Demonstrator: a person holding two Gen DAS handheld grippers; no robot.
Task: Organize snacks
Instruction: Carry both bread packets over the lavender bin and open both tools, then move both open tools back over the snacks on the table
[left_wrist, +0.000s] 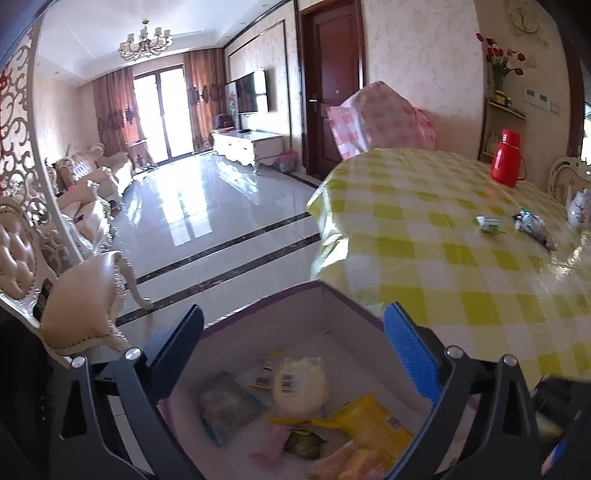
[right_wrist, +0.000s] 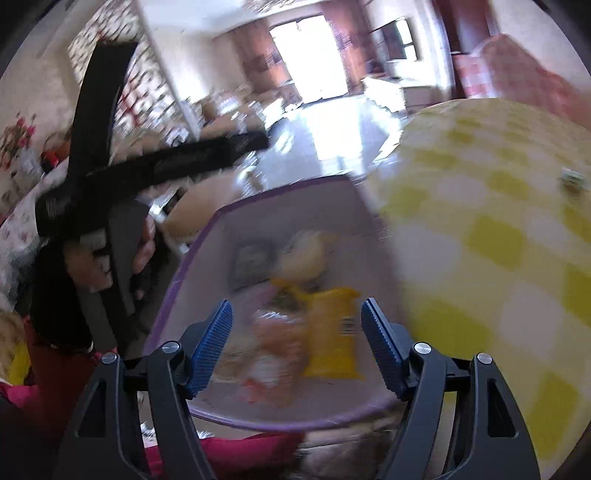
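Observation:
A purple-rimmed storage box (left_wrist: 295, 314) sits beside the table and holds several snack packets, among them a round pale bun (left_wrist: 300, 387) and a yellow packet (left_wrist: 373, 417). My left gripper (left_wrist: 295, 354) is open and empty right above the box. My right gripper (right_wrist: 297, 347) is open and empty over the same box (right_wrist: 192, 251), above the yellow packet (right_wrist: 332, 332) and an orange packet (right_wrist: 277, 347); this view is blurred. The left gripper's body (right_wrist: 122, 206) shows at its left. Two small snacks, a green one (left_wrist: 489, 224) and a silver one (left_wrist: 532, 225), lie on the yellow checked table (left_wrist: 424, 240).
A red thermos (left_wrist: 506, 158) and a white teapot (left_wrist: 578, 206) stand at the table's far side. A pink checked cover (left_wrist: 380, 118) drapes a chair behind the table. An ornate chair (left_wrist: 85, 295) stands left of the box, on the glossy tiled floor (left_wrist: 207, 206).

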